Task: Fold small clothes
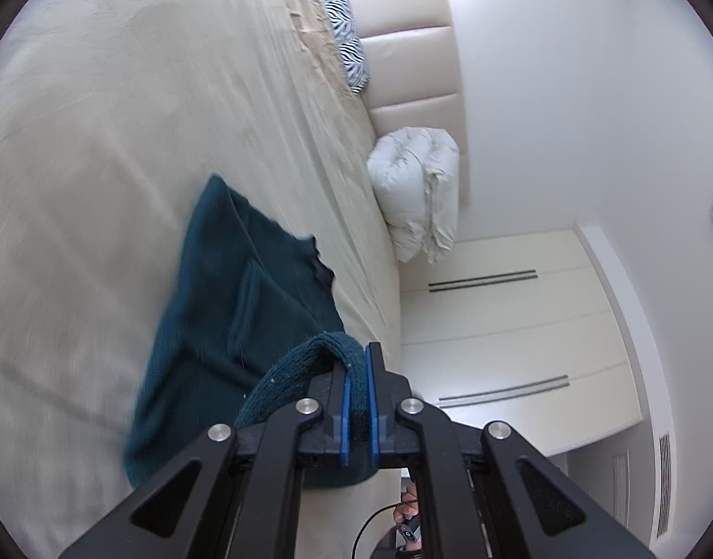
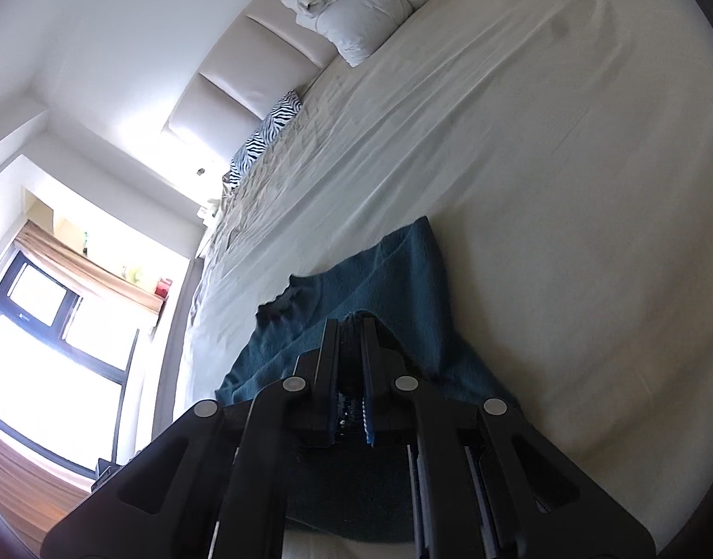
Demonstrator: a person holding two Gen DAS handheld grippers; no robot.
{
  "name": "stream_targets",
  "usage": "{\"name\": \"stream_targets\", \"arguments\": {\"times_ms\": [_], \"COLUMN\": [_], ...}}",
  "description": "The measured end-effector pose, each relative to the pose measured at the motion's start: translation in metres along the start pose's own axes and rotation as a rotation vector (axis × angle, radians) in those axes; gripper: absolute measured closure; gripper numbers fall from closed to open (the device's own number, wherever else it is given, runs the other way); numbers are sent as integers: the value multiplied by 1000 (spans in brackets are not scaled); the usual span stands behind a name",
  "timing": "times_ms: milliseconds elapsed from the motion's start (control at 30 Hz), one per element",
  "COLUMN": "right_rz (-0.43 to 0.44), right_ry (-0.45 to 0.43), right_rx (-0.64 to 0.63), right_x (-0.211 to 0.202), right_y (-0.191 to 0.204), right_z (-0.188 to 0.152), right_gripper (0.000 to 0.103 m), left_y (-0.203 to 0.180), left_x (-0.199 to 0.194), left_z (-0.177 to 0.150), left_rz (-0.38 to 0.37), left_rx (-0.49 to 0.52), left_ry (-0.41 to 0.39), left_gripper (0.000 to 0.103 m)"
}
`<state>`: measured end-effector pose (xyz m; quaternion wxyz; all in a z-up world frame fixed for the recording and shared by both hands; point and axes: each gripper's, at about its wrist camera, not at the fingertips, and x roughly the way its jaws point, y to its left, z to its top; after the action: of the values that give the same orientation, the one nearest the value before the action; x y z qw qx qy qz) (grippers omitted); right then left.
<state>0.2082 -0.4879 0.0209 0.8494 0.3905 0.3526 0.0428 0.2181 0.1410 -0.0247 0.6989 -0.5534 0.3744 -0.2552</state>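
1. Teal knit garment [image 1: 226, 289] is pinched at two points: the left tool [image 1: 356, 372] is closed on a thick ribbed edge that loops over its jaws, and the right tool [image 2: 349, 349] is closed on another part of the same fabric.

2. From each tool the cloth trails forward and away, its far portion lying on the bed [image 1: 100, 139]; the near portion hangs from the jaws, partly lifted.

3. Risk, as I judge it: the knit looks heavy and stretchy, so a quick sweep could drag the far end across the sheet and bunch it rather than lay a clean fold.

4. The left tool holds a rolled hem, not a flat single layer; that bulky bite could slip out, or the roll could unfurl and leave the edge crooked.

5. If the two tools travel at different rates or heights, the span between them could twist and the fold line would skew.

6. In the right wrist view the pads hide most of what is gripped, so I cannot tell how many layers are caught; a hidden second layer would spoil the fold.

7. Beyond the garment, a white duvet [image 1: 414, 191] and a zebra-print pillow [image 1: 349, 42] sit at the headboard [image 1: 412, 46], well apart from both tools and no obstacle.
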Motion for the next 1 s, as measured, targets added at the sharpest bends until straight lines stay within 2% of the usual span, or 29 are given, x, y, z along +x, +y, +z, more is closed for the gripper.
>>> {"name": "stream_targets", "arguments": {"times_ms": [300, 500, 567, 600, 633, 667, 700, 733, 767, 833, 1000], "right_rz": [-94, -144, -171, -191, -192, -184, -182, -177, -164, -144, -159], "right_ry": [27, 26, 28, 24, 15, 3, -6, -29, -45, -44, -24], "right_rx": [0, 29, 25, 21, 22, 29, 38, 50, 49, 25, -97], "right_x": [91, 132, 140, 144, 143, 143, 141, 139, 136, 133, 119], "right_y": [-7, -15, -17, -18, -19, -21, -24, -26, -26, -24, -7], "right_z": [44, 63, 67, 68, 69, 69, 69, 69, 69, 68, 53], "right_gripper": [96, 95, 94, 91, 86, 68, 37, 26, 22, 22, 24], "left_y": [36, 46, 52, 55, 58, 61, 62, 63, 65, 65, 50], "left_x": [51, 73, 77, 78, 76, 71, 69, 67, 63, 58, 47], "left_z": [59, 77, 81, 82, 82, 81, 80, 80, 78, 72, 37], "left_rz": [80, 117, 140, 138, 135, 130, 130, 133, 132, 127, 191], "left_rx": [-64, -66, -76, -85, -92, -96, -93, -90, -94, -89, 40], "left_ry": [-17, -8, -14, -12, -22, -42, -48, -48, -44, -37, 7], "left_gripper": [97, 97, 92, 76, 55, 47, 41, 40, 40, 40, 40]}}
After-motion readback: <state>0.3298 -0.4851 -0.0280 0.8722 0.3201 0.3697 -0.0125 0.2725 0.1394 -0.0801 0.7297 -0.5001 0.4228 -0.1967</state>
